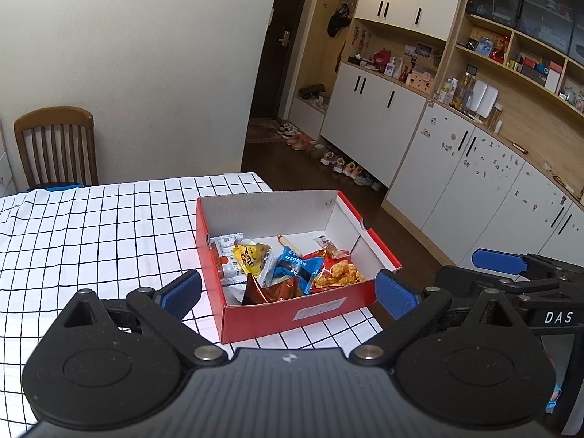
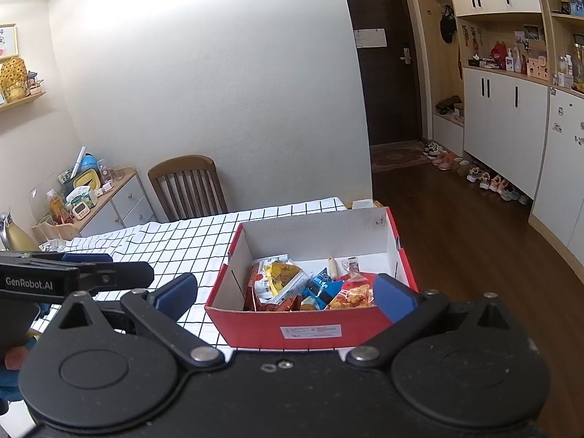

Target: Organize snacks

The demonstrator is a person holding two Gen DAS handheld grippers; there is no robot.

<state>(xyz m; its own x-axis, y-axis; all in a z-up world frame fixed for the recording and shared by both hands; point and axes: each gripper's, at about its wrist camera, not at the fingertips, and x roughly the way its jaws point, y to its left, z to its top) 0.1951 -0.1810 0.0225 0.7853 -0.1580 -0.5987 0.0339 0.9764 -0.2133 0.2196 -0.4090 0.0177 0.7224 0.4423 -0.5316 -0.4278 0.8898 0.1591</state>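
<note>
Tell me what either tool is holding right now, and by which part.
Nothing. Left tool and right tool are both open and empty.

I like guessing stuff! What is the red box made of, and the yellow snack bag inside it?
The red box looks like cardboard: matte red outside, plain white inside, with folded flaps and thin cut edges. The yellow snack bag seems to be thin plastic film, since it is crinkled and shiny where light hits it.
</note>
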